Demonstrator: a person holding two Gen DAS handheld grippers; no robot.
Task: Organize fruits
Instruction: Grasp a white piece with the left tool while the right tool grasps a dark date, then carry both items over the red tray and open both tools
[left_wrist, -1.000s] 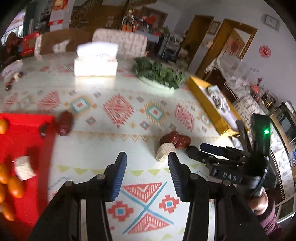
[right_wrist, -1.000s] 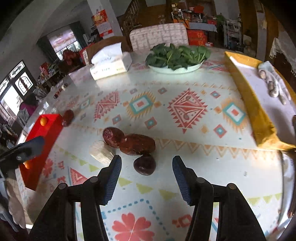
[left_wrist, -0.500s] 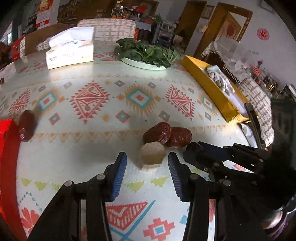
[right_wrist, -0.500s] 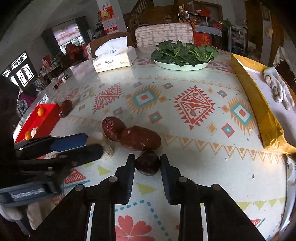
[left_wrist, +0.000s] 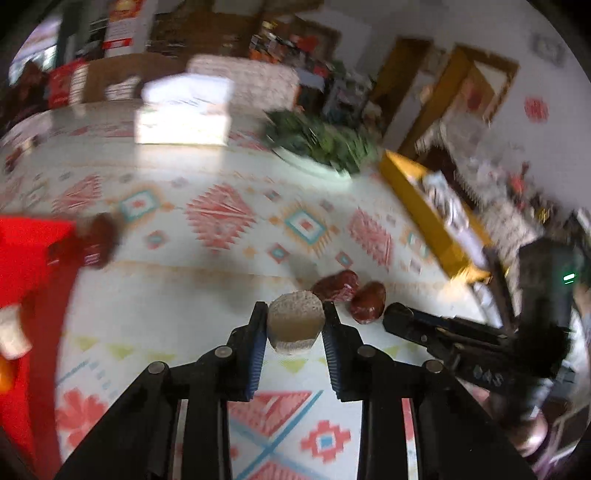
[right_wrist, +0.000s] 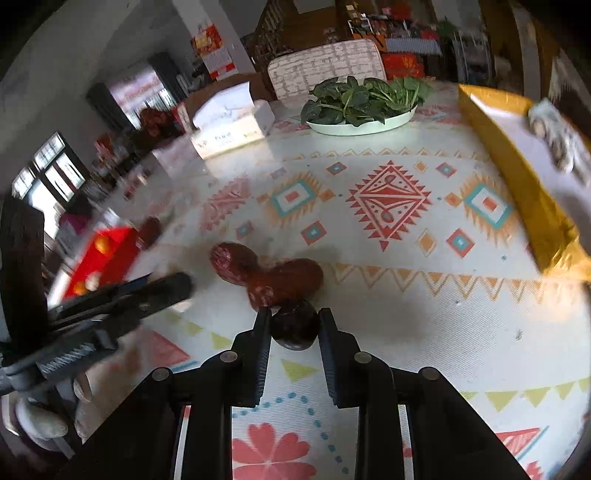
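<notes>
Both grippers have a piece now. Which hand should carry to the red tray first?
Left, probably. The left gripper, whose jaws have just been closing, pinches the pale chunk, and the red tray lies on its side. The right gripper grips the dark fruit farther from it.

Each camera rides low on its own gripper, looking forward and steeply down along the fingers, close above the patterned tablecloth (left_wrist: 221, 280). The left wrist view faces across the table toward the tissue box (left_wrist: 184, 118) and plate of greens (left_wrist: 321, 144). The right wrist view (right_wrist: 354, 99) shares these, the two red dates (right_wrist: 266, 273) and the red tray (right_wrist: 99, 258).
</notes>
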